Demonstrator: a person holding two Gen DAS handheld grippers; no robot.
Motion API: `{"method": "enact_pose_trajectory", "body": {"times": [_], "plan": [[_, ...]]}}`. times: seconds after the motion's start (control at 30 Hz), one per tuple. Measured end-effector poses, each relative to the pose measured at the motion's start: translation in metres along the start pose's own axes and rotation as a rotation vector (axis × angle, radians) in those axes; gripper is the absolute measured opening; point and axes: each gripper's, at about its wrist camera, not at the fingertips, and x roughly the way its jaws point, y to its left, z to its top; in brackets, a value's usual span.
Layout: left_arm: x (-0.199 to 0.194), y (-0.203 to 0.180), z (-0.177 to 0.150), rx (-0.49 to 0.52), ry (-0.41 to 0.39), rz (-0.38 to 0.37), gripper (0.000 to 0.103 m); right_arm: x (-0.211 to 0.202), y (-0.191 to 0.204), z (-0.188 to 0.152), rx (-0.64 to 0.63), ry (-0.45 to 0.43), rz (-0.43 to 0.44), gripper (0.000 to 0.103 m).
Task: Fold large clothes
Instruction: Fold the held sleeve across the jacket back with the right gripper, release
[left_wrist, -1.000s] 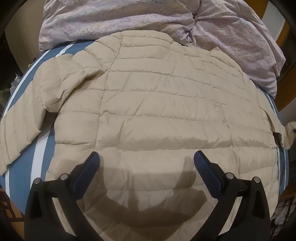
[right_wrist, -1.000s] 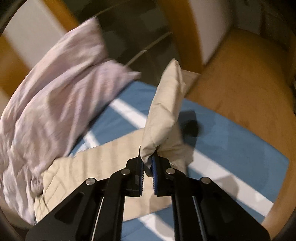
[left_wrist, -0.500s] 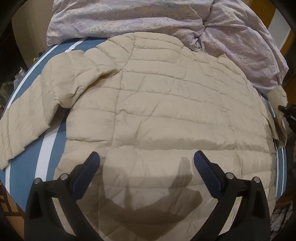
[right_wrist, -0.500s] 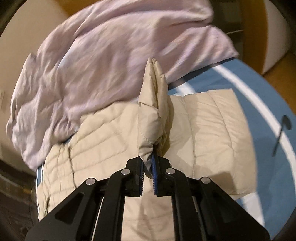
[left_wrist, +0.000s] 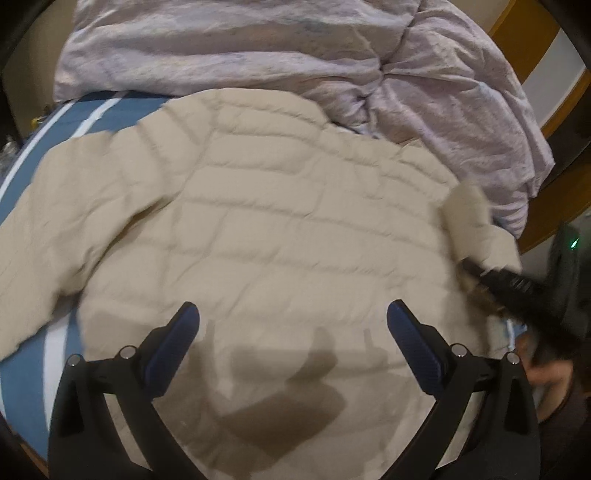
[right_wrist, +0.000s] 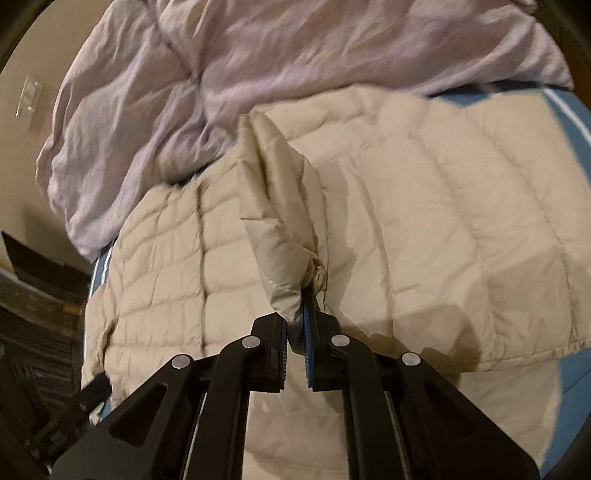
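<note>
Here we hold the left gripper (left_wrist: 291, 325) wide open above the beige quilted puffer jacket (left_wrist: 258, 229), spread flat on the blue striped bedsheet (left_wrist: 22, 362). At three o'clock, our right gripper (right_wrist: 295, 332) pinches the sleeve cuff (right_wrist: 284, 258) over the jacket's back.

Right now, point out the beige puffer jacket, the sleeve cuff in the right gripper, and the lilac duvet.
beige puffer jacket (left_wrist: 258, 229): left wrist view, quilted back panel.
sleeve cuff (right_wrist: 284, 273): right wrist view, pinched end above the pads.
lilac duvet (left_wrist: 258, 44): left wrist view, crumpled middle.
</note>
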Motion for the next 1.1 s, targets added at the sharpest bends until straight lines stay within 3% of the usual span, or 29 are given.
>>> {"method": "enact_pose_trajectory", "body": {"times": [0.27,0.53,0.7,0.8,0.97,1.1], "plan": [[0.022,-0.031,0.030,0.004,0.038,-0.103,0.101,0.025,0.030,-0.019,-0.039,0.064,0.053,0.008],[0.038,-0.063,0.057,0.030,0.051,-0.143,0.100,0.037,0.044,-0.031,-0.087,0.093,0.062,0.008],[0.054,-0.078,0.066,0.023,0.089,-0.163,0.083,0.040,0.050,-0.034,-0.108,0.092,0.063,0.008],[0.067,-0.085,0.064,0.030,0.120,-0.145,0.067,0.039,0.050,-0.035,-0.114,0.089,0.059,0.008],[0.084,-0.084,0.057,0.005,0.164,-0.144,0.022,0.037,0.048,-0.035,-0.113,0.093,0.053,0.009],[0.085,-0.083,0.054,0.042,0.139,-0.088,0.010,0.033,0.049,-0.034,-0.120,0.095,0.053,0.018]]}}
